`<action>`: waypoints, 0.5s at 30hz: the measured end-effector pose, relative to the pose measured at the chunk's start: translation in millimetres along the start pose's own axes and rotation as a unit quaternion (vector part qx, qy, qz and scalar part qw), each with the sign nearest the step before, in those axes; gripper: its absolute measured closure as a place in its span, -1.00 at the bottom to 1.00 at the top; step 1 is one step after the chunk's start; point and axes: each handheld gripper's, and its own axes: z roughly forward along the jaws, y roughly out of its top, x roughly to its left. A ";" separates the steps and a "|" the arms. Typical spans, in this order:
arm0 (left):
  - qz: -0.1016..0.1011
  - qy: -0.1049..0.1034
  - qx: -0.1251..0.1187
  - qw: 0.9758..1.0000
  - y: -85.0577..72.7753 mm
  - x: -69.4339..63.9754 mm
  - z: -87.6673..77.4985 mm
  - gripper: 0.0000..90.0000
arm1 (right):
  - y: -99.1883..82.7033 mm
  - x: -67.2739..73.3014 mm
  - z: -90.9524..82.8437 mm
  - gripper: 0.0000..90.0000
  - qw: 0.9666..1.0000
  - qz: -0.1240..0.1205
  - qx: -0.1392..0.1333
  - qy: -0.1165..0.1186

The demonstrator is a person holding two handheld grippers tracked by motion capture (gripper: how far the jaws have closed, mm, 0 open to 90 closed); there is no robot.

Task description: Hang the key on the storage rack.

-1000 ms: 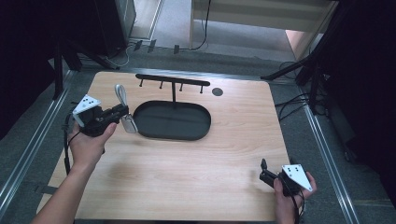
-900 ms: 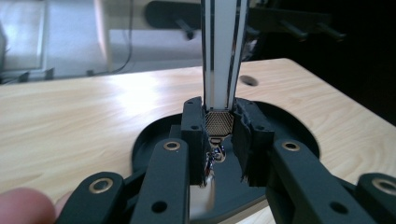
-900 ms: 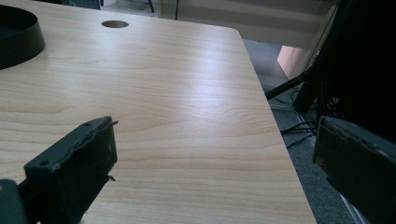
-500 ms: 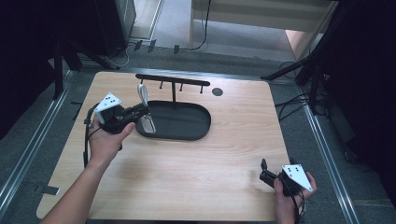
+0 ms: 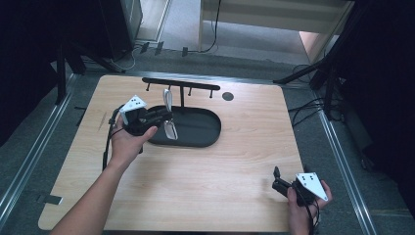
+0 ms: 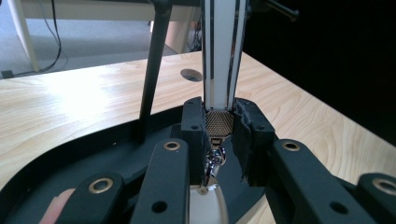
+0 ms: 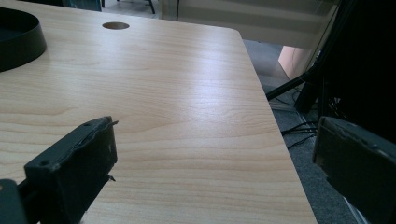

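Observation:
A black rack stands at the back of the table, with an oval base tray (image 5: 198, 128), a post (image 6: 152, 70) and a crossbar with hooks (image 5: 181, 82). My left gripper (image 5: 169, 119) is over the tray's left end, shut on a shiny metal utensil (image 5: 168, 100). Its handle points up toward the crossbar and its rounded end (image 5: 171, 131) hangs below the jaws. In the left gripper view the pads (image 6: 194, 123) clamp the utensil's handle (image 6: 219, 56) just in front of the post. My right gripper (image 5: 277, 180) rests at the table's near right corner, open, with nothing between its jaws (image 7: 215, 154).
A round cable hole (image 5: 227, 96) sits in the tabletop right of the rack. The table's right edge (image 7: 280, 140) drops to a floor with cables and stand legs (image 5: 313, 73). Bare wood (image 5: 210, 181) lies between the tray and the right gripper.
My left hand has carried the utensil rightward, from near the table's left side to over the tray's left end beside the post. The right gripper has stayed still.

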 end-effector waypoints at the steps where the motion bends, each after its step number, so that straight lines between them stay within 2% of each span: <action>1: -0.005 -0.002 -0.004 1.000 1.3 1.6 1.8 0.67 | -0.1 0.0 0.0 -1.00 1.000 0.001 -0.001 0.000; 8: -0.023 -0.012 0.007 1.000 4.2 12.8 12.1 0.67 | -0.3 -1.5 -0.7 -1.00 1.000 0.006 -0.005 0.000; 10: -0.032 -0.017 -0.001 0.999 3.4 16.2 14.4 0.67 | -0.3 -1.6 -0.7 -1.00 1.000 0.008 -0.004 0.001; 15: -0.029 -0.026 0.009 0.999 5.7 18.3 21.8 0.67 | -0.3 -1.9 -0.7 -1.00 1.000 0.009 -0.005 0.002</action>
